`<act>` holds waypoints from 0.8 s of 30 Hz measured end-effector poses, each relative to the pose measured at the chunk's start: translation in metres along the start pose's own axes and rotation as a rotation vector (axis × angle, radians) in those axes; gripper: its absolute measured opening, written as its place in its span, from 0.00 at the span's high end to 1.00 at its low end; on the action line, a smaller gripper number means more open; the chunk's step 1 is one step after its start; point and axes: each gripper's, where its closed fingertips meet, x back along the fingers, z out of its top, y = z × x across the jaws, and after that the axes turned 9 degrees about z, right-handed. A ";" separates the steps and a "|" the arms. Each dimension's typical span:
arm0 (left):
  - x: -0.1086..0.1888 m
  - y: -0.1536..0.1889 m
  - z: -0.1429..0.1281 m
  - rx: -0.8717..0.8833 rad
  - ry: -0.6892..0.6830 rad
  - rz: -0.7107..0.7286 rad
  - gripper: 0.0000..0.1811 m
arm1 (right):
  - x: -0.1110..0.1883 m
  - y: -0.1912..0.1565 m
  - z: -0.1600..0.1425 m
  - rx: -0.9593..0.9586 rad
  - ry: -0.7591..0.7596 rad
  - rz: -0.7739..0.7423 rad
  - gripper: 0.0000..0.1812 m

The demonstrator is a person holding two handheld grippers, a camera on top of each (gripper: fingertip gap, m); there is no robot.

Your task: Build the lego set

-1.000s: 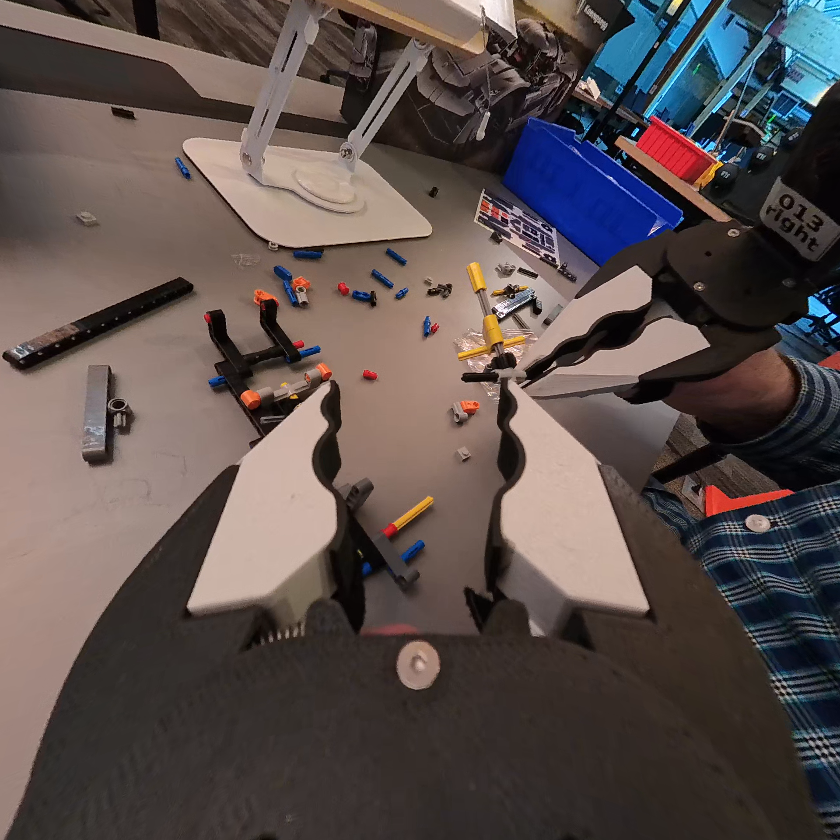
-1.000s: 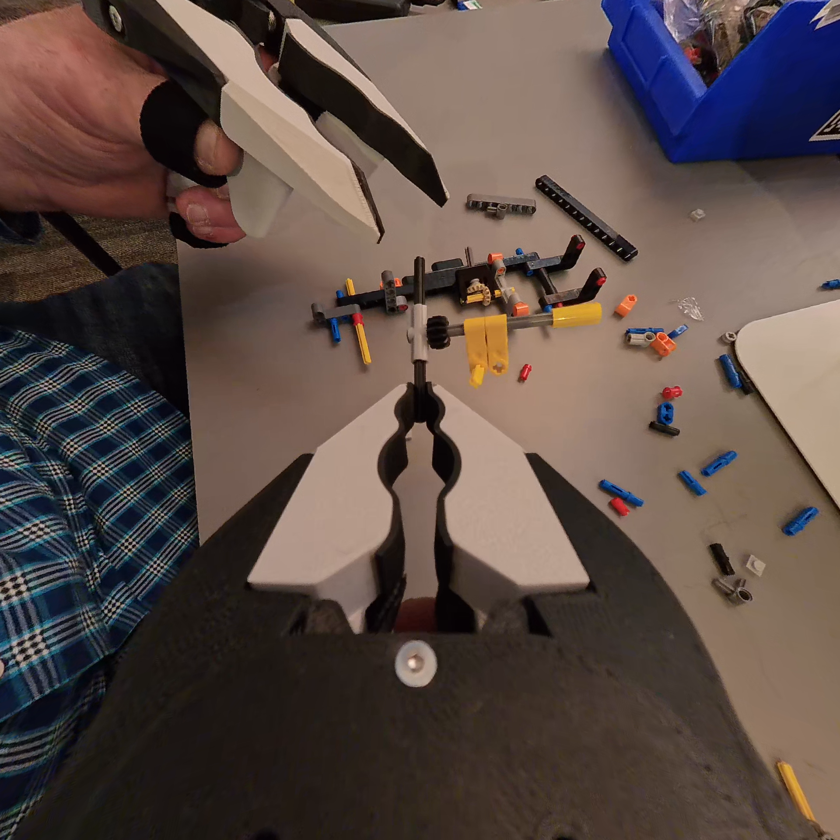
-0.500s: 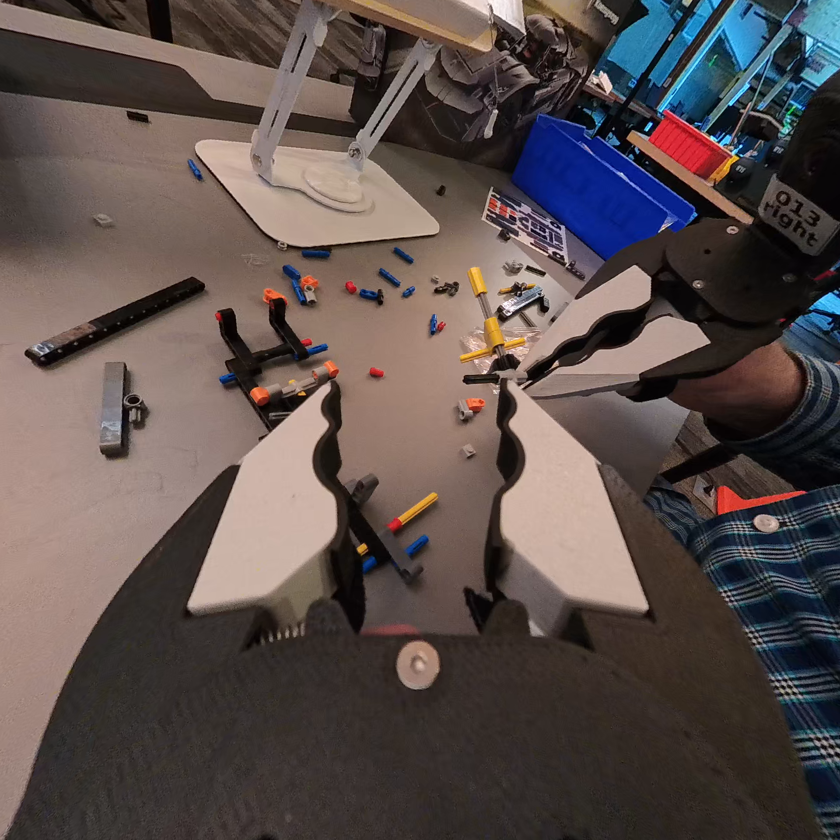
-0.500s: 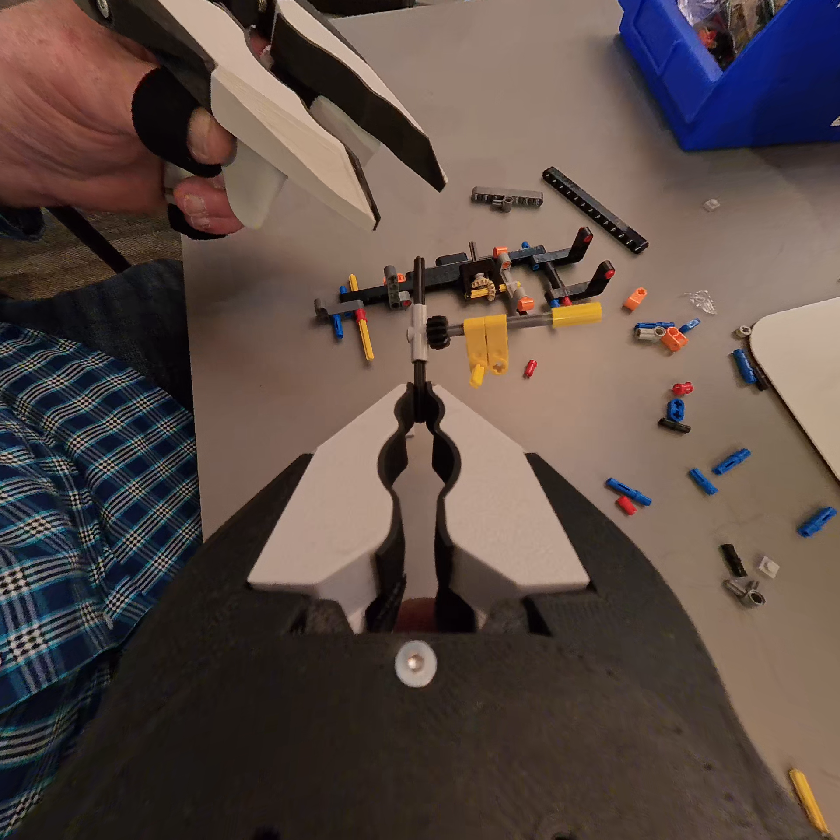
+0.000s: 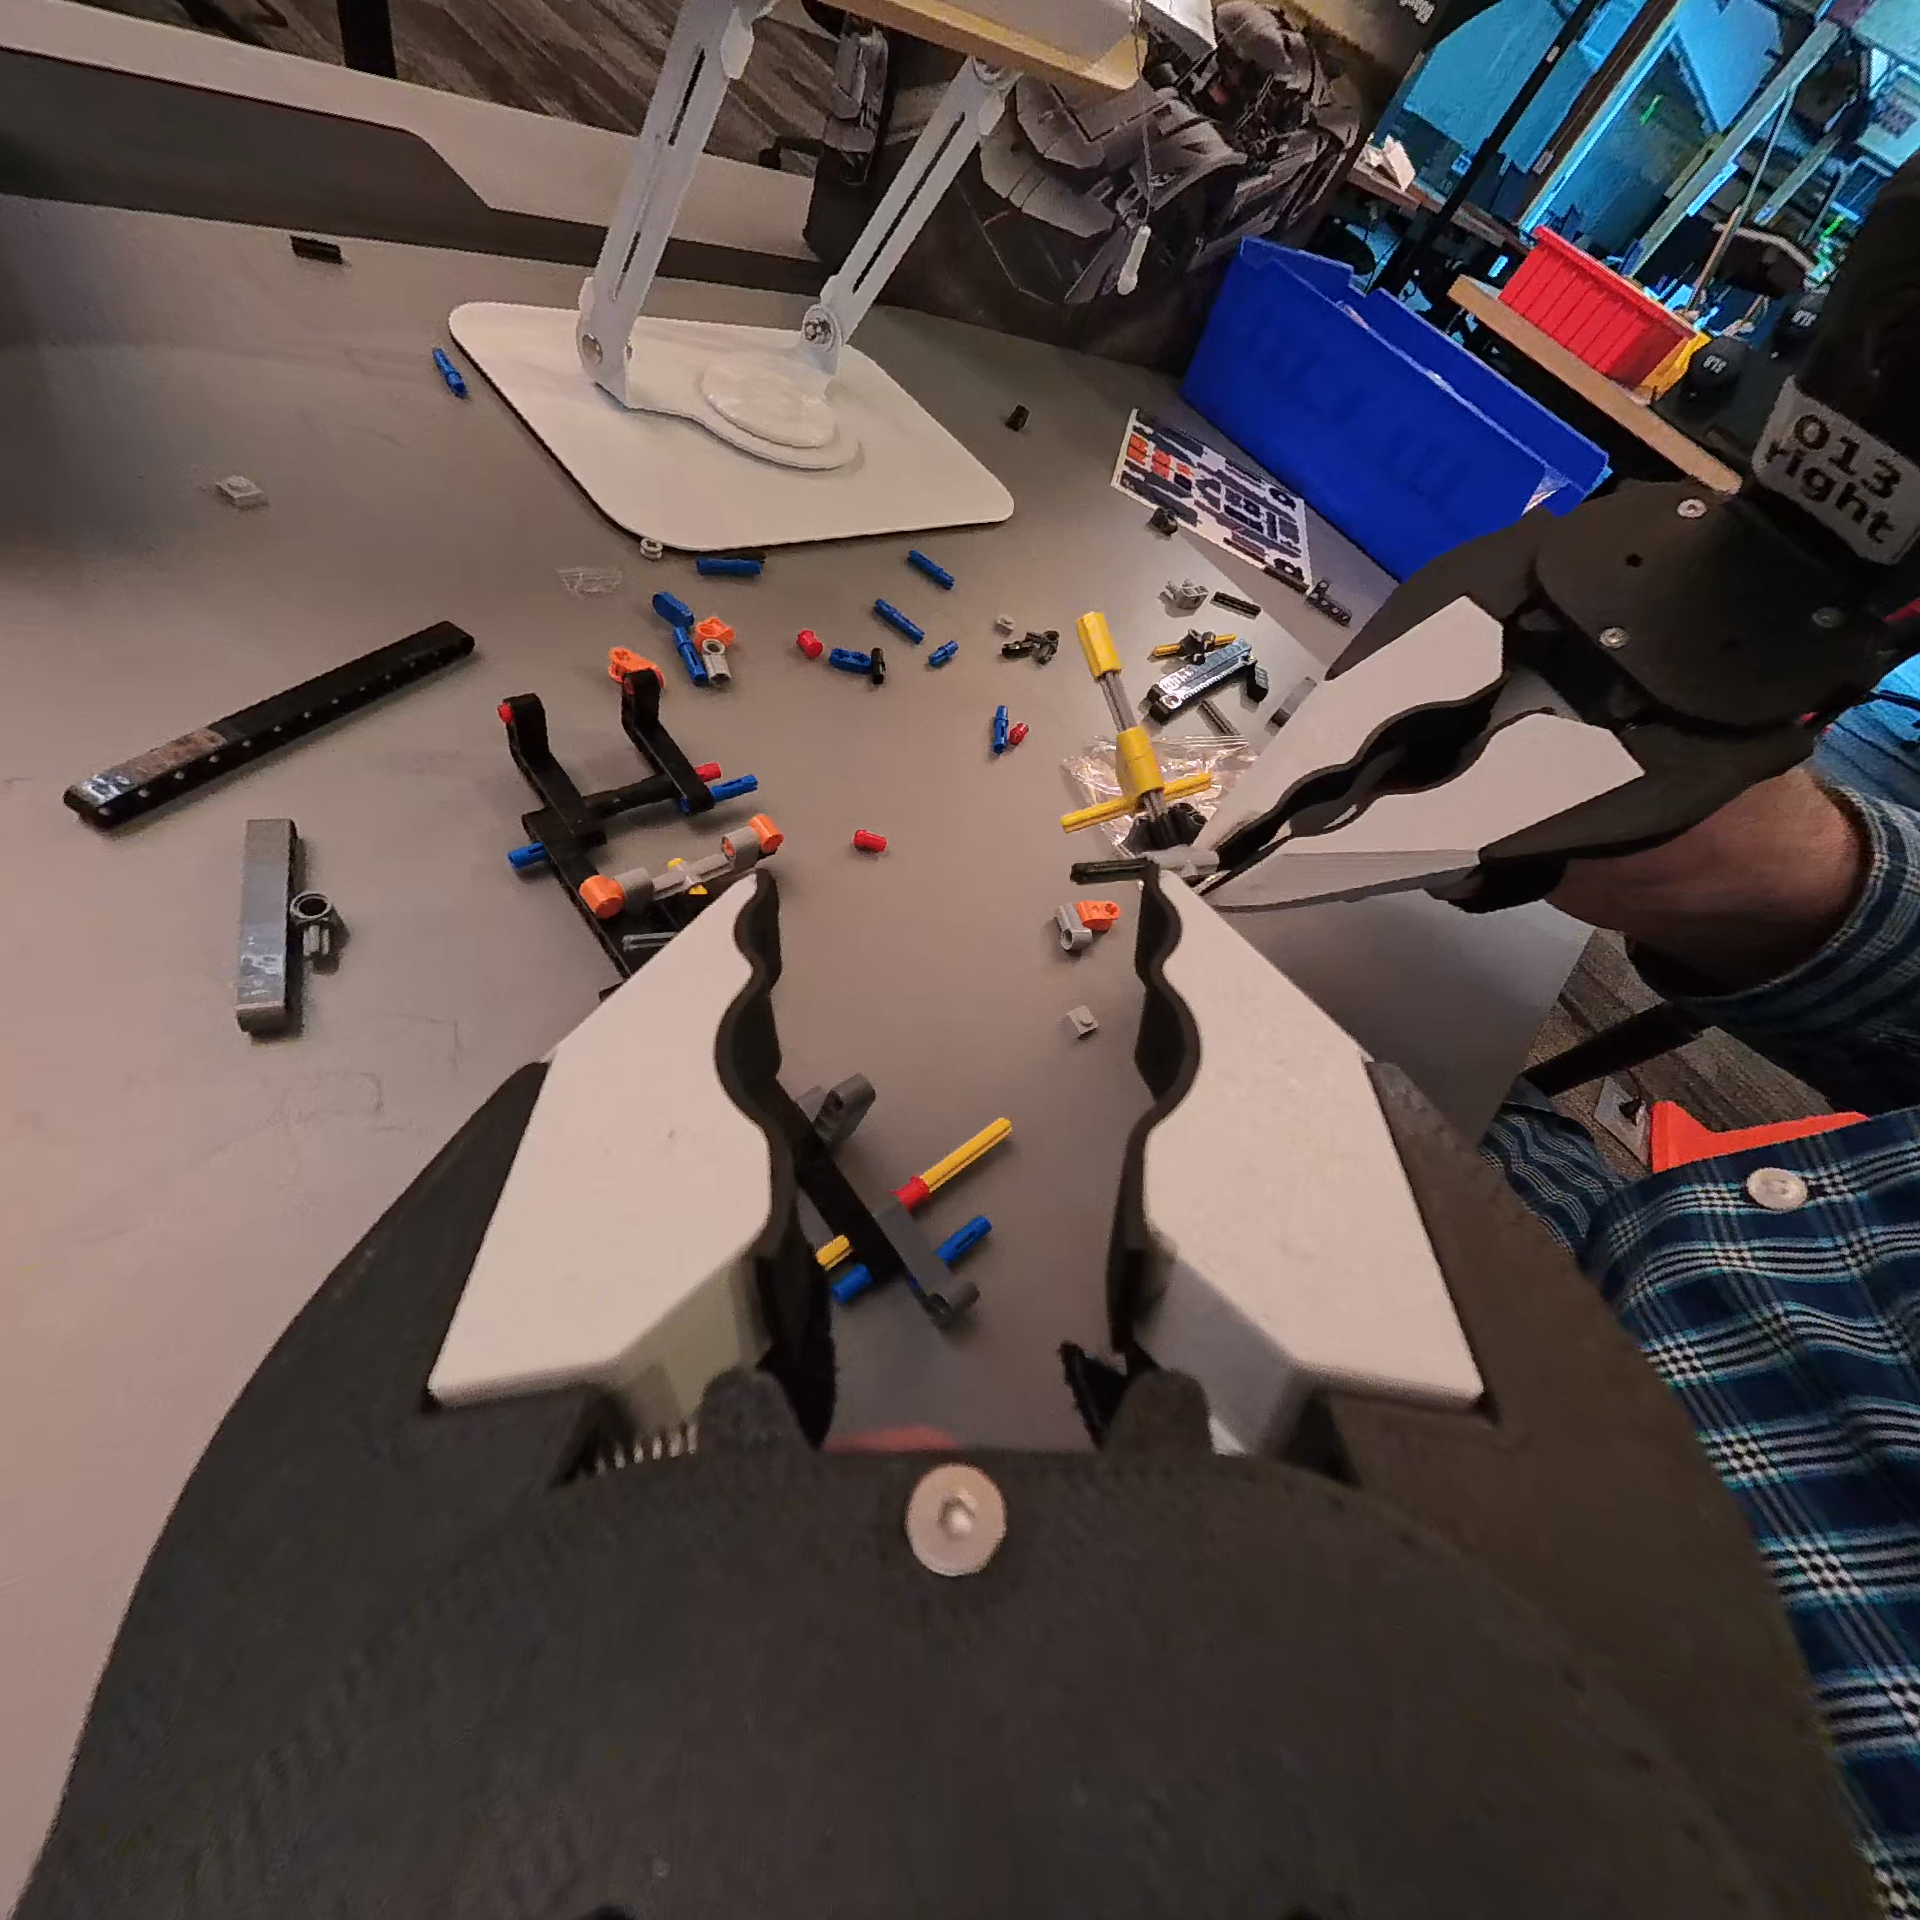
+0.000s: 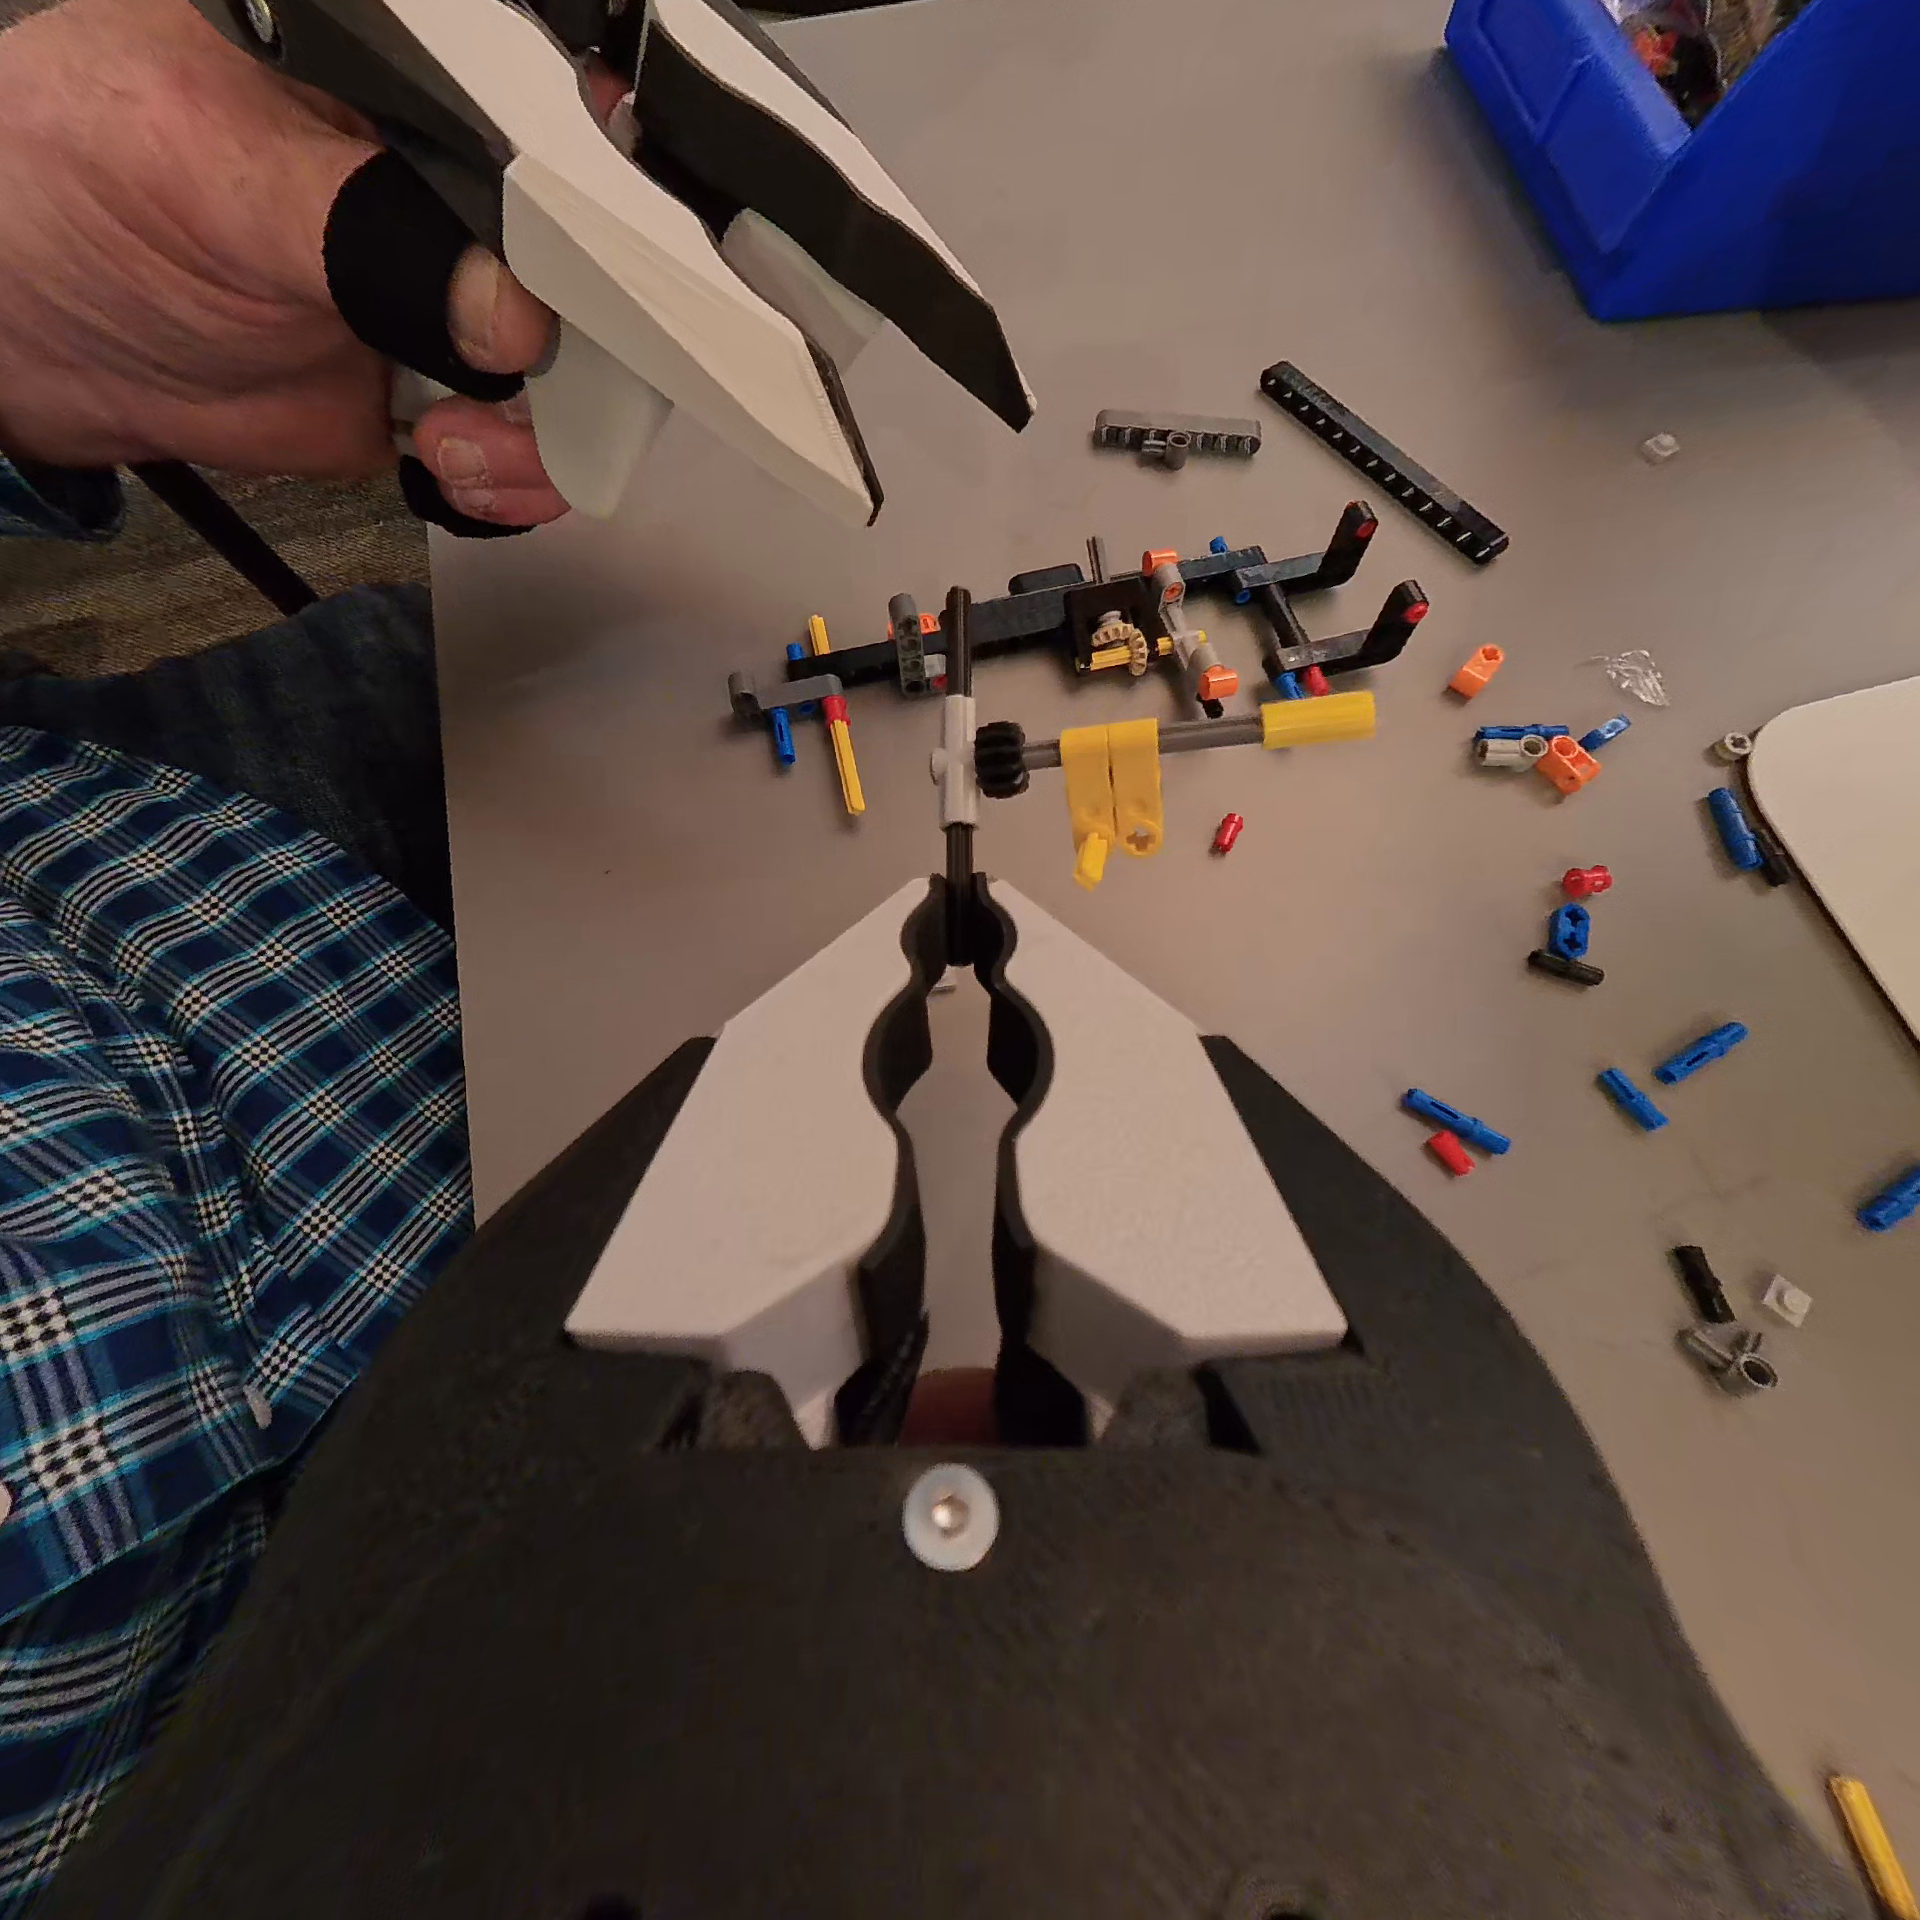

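My right gripper (image 6: 958,906) is shut on a black axle (image 6: 957,665) and holds it above the table. The axle carries a white connector (image 6: 954,758), a black gear (image 6: 1001,758) and a grey cross axle with yellow pieces (image 6: 1112,779). This sub-assembly also shows in the left wrist view (image 5: 1138,764), held by the right gripper (image 5: 1216,864). My left gripper (image 5: 951,899) is open and empty, just left of the axle's tip. It also shows in the right wrist view (image 6: 940,462), above the black chassis assembly (image 6: 1101,623), which lies on the table (image 5: 623,810).
Loose blue, red, orange and yellow pins are scattered around. A long black beam (image 5: 270,722) and a grey beam (image 5: 265,925) lie at the left. A white stand base (image 5: 727,447), a sticker sheet (image 5: 1216,499) and a blue bin (image 5: 1371,416) stand farther back. The long black beam (image 5: 270,722) is closer to my left gripper, around 15 cm from its tips; the right tips are 25 cm off. The right camera catches it too, in the right wrist view (image 6: 1353,430).
Almost nothing. Both views drift slightly. The right gripper keeps its hold on the axle and the left stays open beside it.
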 end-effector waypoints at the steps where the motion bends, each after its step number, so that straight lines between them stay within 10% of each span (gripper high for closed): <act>1: 0.000 0.000 0.000 0.000 -0.001 0.000 0.63 | 0.000 0.000 0.000 -0.001 -0.001 0.001 0.99; 24: 0.009 -0.003 -0.020 0.015 -0.063 0.135 0.62 | -0.005 -0.003 -0.016 -0.065 -0.093 0.173 1.00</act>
